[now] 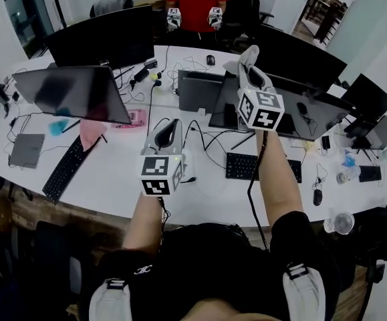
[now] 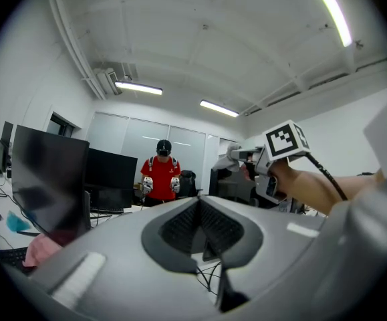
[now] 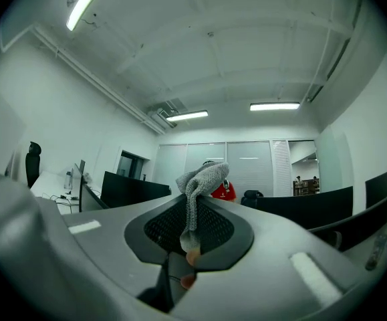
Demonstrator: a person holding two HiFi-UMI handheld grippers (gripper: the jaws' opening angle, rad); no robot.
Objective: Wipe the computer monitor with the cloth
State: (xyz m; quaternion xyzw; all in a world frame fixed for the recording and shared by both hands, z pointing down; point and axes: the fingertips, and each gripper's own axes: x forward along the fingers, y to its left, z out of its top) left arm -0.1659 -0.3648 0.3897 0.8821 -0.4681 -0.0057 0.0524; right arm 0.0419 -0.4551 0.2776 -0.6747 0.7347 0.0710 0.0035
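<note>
The right claw (image 3: 190, 209) is seen clamped tight on the cloth (image 3: 202, 178). It is a grey knitted piece, pinched by its lower end, with the rest bunched above the claw tips. From the head view, that claw is held raised over the top edge of the dark monitor (image 1: 300, 116), which stands towards the right of the white worktop (image 1: 113, 179). Whether cloth and screen touch cannot be told. The left claw (image 2: 198, 206) is held lower and nearer the body, its pads pressed together at the tips with nothing caught between them (only cables are glimpsed beyond). A keyboard (image 1: 246, 166) is laid just in front of the monitor. A person in a red shirt (image 1: 194, 5) is seen standing across the worktop.
</note>
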